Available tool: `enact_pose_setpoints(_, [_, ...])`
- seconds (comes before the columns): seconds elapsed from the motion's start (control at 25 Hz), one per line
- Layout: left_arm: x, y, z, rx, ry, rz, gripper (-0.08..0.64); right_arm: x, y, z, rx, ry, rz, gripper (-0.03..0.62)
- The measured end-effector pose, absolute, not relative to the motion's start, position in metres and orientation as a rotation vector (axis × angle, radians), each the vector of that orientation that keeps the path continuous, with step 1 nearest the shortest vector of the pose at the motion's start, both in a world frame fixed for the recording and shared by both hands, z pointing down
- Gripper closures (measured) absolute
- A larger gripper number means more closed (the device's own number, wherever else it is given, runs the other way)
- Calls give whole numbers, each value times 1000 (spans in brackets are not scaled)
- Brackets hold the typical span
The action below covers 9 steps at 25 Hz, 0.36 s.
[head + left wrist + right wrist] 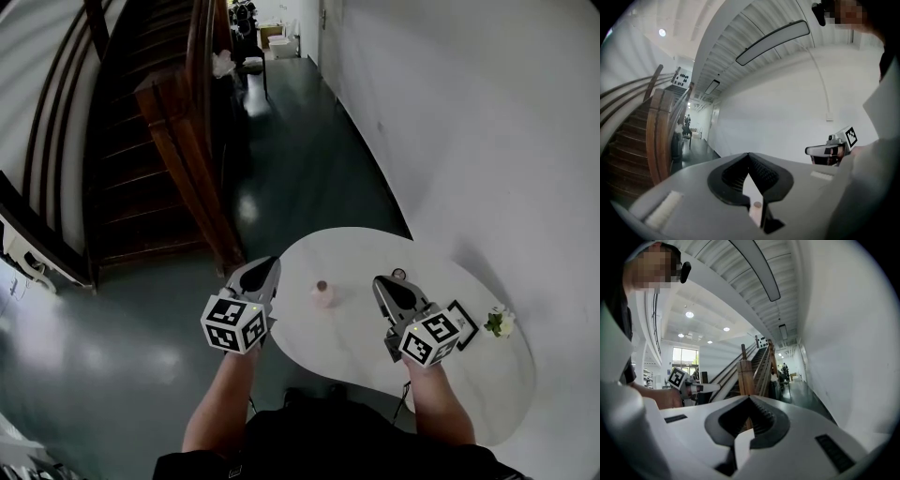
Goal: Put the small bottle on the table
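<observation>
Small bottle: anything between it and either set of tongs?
Nothing visible. The small bottle stands on the white table, between the left tongs and the right tongs, with only bare tabletop in each gap.

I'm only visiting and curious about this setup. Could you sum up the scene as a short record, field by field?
Place: hallway with a wooden staircase
Table: white, rounded
Small bottle: upright on the table, between the two grippers, touched by neither
Left hand-held gripper: jaws together, empty
Right hand-held gripper: jaws together, empty
Also on the table: white flower to the right
Task state: the bottle already stands on the table
</observation>
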<state>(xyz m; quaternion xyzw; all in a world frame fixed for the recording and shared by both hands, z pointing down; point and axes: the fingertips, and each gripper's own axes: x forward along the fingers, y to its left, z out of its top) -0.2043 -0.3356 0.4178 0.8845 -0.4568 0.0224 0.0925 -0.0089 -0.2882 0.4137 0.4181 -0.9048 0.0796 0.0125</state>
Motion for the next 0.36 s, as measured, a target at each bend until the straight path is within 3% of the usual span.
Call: enact_pose_setpoints(0.36, [-207, -332, 427, 2610, -1365, 93, 549, -3, -288, 413, 1300, -2828, 264, 581])
